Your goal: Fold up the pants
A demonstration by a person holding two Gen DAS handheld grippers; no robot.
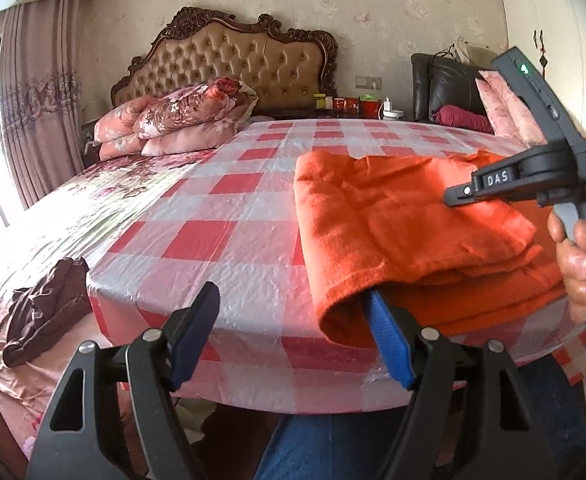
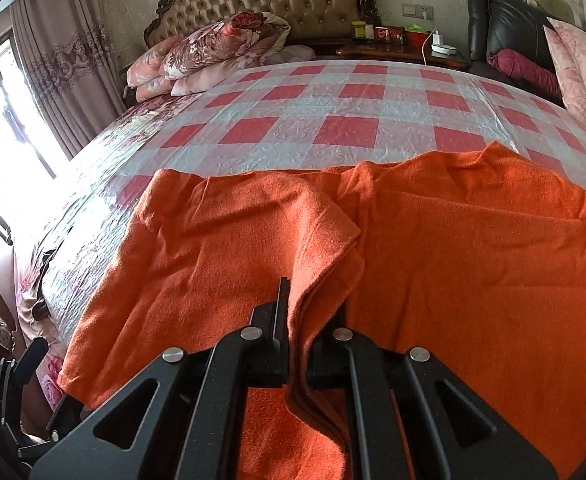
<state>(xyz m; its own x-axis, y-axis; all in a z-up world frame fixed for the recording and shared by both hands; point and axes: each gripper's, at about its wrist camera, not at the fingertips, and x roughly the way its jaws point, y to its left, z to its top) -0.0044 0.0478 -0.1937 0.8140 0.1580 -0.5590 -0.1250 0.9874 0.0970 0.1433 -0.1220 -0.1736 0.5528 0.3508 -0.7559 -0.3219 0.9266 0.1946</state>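
Observation:
The orange pants lie partly folded on the red and white checked plastic sheet at the near edge of the bed. My left gripper is open; its right blue finger is tucked under the pants' near left corner, the left finger stands free. My right gripper is shut on a bunched fold of the orange pants at their near edge. It also shows in the left wrist view, held above the pants by a hand.
Folded floral quilts sit at the bed's far left by the tufted headboard. A dark brown cloth lies at the bed's left edge. A nightstand and black leather chair stand at the far right.

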